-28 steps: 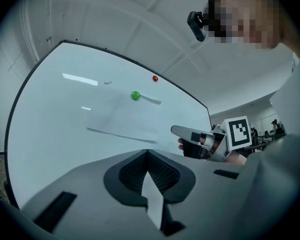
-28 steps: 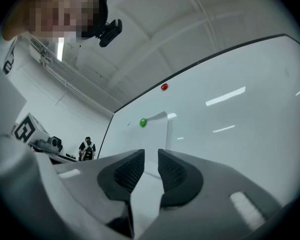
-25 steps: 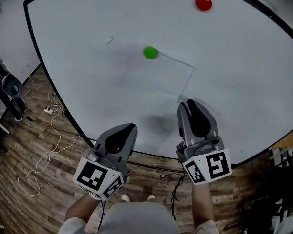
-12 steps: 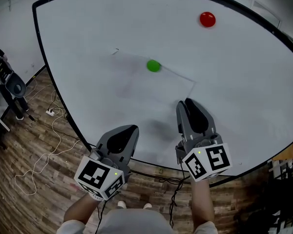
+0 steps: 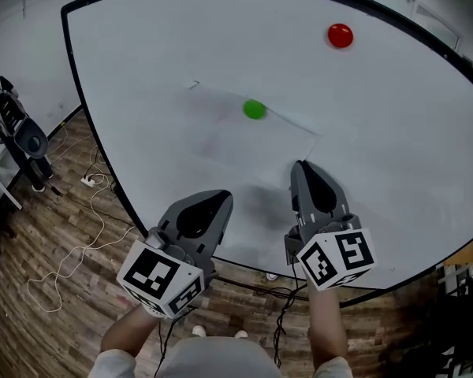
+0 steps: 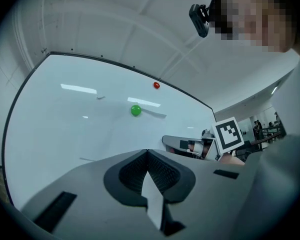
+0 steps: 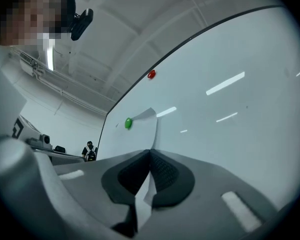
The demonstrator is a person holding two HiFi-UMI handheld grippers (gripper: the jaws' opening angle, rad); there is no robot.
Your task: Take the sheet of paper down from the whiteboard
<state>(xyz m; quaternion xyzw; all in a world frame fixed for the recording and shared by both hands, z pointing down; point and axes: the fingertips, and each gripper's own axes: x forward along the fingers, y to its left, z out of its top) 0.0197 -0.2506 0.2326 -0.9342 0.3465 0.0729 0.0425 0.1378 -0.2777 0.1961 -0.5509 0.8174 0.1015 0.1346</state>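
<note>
Hanging on the whiteboard [image 5: 142,69], the sheet of paper [image 5: 240,136] is hard to pick out, white on white, with only faint edge lines and a soft shadow giving it away. A green magnet [image 5: 255,109] sits near its top edge; a red magnet [image 5: 340,35] sits well apart, higher and to the right, on bare board. The sheet's left and lower edges fade into the board and I cannot trace them.

The right gripper [image 5: 299,166] is at the sheet's lower right corner. In the right gripper view its fingers [image 7: 165,171] are pressed together at the tips, and the curled, lifted edge of the paper runs straight down into them — a pale creased sliver shows between the pads, so it looks pinched on that corner.

The left gripper [image 5: 223,198] hovers lower and to the left, just over the board's bottom rim. Its fingers [image 6: 162,171] also meet at the tips, with nothing caught there; only a thin white slit shows behind them.

Both hands are mostly hidden behind the marker cubes [image 5: 335,260], and the forearms are cut off at the bottom of the head view. Loose cable [image 5: 71,258] trails over the wooden floor [image 5: 55,211] at the left.
</note>
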